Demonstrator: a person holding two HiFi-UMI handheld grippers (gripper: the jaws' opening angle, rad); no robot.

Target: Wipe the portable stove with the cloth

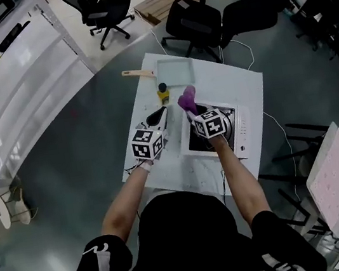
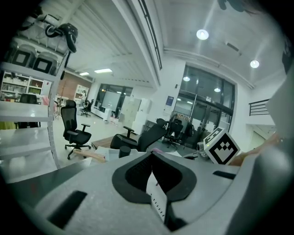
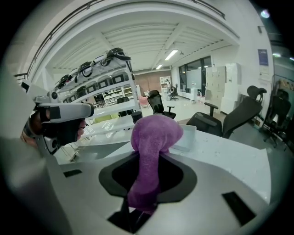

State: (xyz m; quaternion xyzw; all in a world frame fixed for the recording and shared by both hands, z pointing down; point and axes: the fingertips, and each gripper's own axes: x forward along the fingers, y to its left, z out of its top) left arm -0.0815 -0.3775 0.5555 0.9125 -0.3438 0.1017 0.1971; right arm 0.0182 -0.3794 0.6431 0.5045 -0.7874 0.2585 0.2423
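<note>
white letters "ASIA", cut by the frame edge, on the person's black shirt (image 1: 193, 237)

In the head view the right gripper (image 1: 193, 111) and its marker cube cover much of the portable stove (image 1: 238, 128), burner included; the cloth (image 3: 154, 137) has its lower end buried between those jaws; the left gripper (image 2: 154, 174) has a white strip (image 2: 157, 197) between its jaws, unidentifiable, contact unclear; the bottle (image 1: 162, 93) on the surface (image 1: 245, 87) is too small to identify.

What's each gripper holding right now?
Left gripper: jaws all but together, nothing held.
Right gripper: jaws closed on the purple cloth.
</note>
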